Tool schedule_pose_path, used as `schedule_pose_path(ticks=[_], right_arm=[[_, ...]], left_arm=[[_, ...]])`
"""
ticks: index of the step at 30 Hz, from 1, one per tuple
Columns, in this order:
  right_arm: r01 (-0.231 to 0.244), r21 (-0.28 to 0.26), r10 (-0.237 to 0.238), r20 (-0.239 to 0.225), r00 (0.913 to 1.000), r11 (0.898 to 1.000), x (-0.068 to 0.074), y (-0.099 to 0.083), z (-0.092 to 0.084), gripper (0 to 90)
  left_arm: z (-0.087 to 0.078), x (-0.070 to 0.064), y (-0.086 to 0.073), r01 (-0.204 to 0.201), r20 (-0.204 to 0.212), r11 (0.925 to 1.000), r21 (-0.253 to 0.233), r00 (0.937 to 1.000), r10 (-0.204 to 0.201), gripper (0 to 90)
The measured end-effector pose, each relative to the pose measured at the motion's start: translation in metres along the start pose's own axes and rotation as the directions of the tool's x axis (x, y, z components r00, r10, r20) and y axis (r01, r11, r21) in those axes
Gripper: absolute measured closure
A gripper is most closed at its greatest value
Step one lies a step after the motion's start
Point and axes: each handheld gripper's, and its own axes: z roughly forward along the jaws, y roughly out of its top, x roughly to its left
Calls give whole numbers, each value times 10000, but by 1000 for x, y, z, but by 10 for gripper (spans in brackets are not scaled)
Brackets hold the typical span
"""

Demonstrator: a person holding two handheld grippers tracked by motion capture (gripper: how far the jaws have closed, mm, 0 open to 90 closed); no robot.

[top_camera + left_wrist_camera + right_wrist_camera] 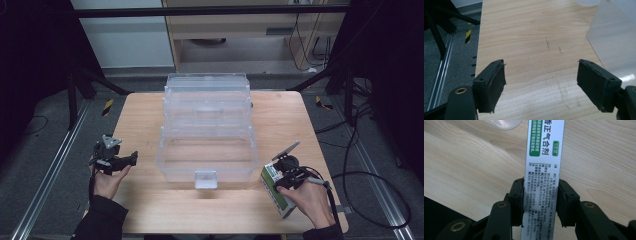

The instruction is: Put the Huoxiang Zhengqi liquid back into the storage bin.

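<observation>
The right tongs (540, 202) are clamping the slim white-and-green printed carton (543, 157), lying lengthwise at the counter's (150, 200) right front beside the clear plastic box (207, 150), while the left tongs (541, 85) are gaping empty.

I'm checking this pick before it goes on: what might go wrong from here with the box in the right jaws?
1. The right gripper clamps the green-and-white box across its narrow width near one end, so the long box may swing or slip when lifted.
2. The clear tiered organizer stands close beside it; the box's far end might knock its wall.
3. The left gripper is open over bare table, giving no support.
</observation>
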Motion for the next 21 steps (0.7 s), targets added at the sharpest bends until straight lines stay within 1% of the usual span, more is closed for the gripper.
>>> schedule_pose_path(ticks=[14,16,21], right_arm=[[13,360,-12,-16,10000,9994,-1,4,0,632],[62,323,-62,-8,10000,9995,-1,4,0,635],[-26,250,27,-58,10000,9997,-2,3,-1,638]], left_arm=[[1,-1,0,-56,53,10000,79,10000,56,221],[1,-1,0,-64,51,9999,79,10000,63,221],[1,-1,0,-82,23,9999,81,10000,82,222]])
